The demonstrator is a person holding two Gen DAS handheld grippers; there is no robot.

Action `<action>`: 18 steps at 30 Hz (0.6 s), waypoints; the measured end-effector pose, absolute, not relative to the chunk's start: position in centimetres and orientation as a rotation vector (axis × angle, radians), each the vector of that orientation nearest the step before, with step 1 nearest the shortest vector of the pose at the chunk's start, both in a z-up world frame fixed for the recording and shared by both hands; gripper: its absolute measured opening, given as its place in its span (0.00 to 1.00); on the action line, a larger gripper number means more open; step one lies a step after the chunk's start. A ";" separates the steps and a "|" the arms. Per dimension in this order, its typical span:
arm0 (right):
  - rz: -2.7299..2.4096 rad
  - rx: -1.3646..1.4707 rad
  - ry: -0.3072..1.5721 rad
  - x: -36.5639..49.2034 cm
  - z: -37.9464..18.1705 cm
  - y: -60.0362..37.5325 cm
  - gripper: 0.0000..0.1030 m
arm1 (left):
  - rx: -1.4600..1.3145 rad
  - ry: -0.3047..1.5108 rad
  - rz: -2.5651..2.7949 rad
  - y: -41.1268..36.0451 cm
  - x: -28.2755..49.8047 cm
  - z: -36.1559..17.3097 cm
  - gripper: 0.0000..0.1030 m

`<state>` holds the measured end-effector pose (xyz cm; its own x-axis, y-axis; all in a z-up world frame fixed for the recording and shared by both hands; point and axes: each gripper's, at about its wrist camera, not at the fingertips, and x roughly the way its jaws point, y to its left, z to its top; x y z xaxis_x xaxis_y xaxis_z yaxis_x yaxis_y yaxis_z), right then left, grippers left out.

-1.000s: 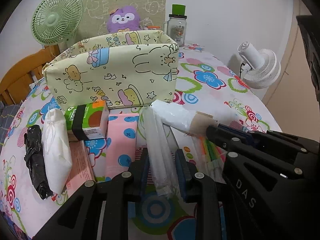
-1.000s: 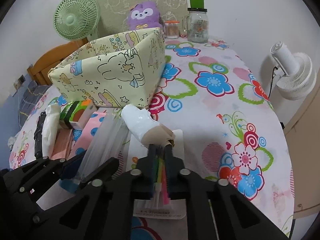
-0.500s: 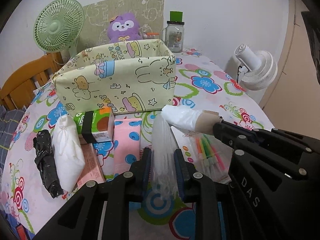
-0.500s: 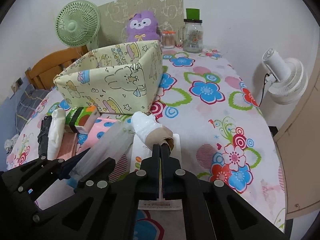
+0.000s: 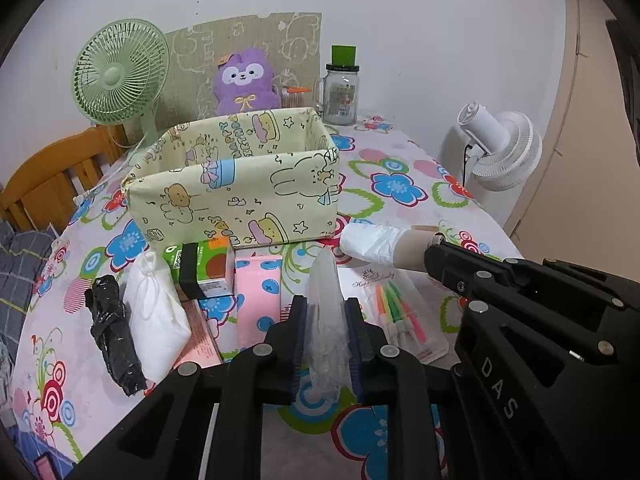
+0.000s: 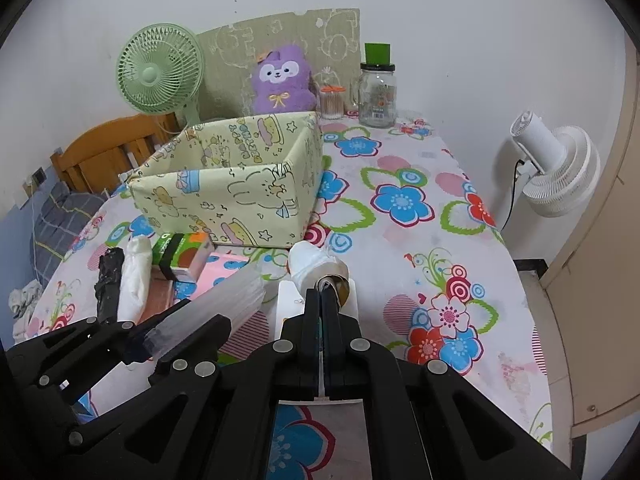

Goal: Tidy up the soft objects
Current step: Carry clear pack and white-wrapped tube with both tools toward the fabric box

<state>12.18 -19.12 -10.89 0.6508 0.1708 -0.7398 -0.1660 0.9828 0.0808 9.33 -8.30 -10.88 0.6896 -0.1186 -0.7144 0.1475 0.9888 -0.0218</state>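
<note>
The left claw [image 5: 326, 330] is clenched on a clear plastic packet [image 5: 326, 312]; the right claw [image 6: 322, 300] grasps a white roll [image 6: 314, 266] by its cardboard core. Both hang above the bench [image 6: 420, 248], short of the fabric bin [image 5: 240, 184], which looks empty. The black bundle [image 5: 112, 336], white pouch [image 5: 154, 316] and boxes remain unsorted.

Storage box [image 5: 240, 196] interior floor hidden; jar [image 5: 340, 98] label unreadable.
</note>
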 end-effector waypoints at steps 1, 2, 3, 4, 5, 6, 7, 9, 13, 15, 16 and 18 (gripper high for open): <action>0.192 0.005 0.841 12.1 -10.8 -19.1 0.04 | 0.038 0.797 -0.150 -8.3 9.3 -10.8 0.15; 0.192 0.005 0.840 12.1 -10.6 -19.0 0.04 | 0.038 0.796 -0.150 -8.3 9.2 -10.6 0.15; 0.191 0.006 0.838 12.0 -10.4 -19.0 0.04 | 0.040 0.793 -0.149 -8.3 9.1 -10.5 0.15; 0.192 0.006 0.837 11.9 -10.3 -18.9 0.04 | 0.043 0.790 -0.148 -8.3 9.1 -10.3 0.14; 0.191 0.006 0.834 11.9 -10.1 -18.9 0.04 | 0.045 0.786 -0.147 -8.3 9.0 -10.1 0.14; 0.188 0.006 0.831 11.8 -10.0 -18.9 0.04 | 0.047 0.785 -0.147 -8.2 9.0 -10.0 0.14; 0.186 0.005 0.829 11.7 -9.8 -18.9 0.04 | 0.047 0.782 -0.147 -8.2 8.9 -9.8 0.14; 0.185 0.009 0.826 11.7 -9.4 -18.9 0.04 | 0.051 0.776 -0.147 -8.2 8.8 -9.4 0.14; 0.179 0.009 0.822 11.5 -8.7 -18.8 0.04 | 0.051 0.766 -0.149 -8.1 8.5 -8.6 0.14; 0.168 0.007 0.817 11.4 -8.2 -18.7 0.04 | 0.047 0.761 -0.150 -8.0 8.4 -8.2 0.14; 0.163 0.005 0.814 11.3 -8.0 -18.7 0.04 | 0.046 0.758 -0.149 -8.0 8.3 -8.1 0.14; 0.158 0.002 0.809 11.1 -7.5 -18.6 0.04 | 0.047 0.749 -0.149 -7.8 8.1 -7.6 0.14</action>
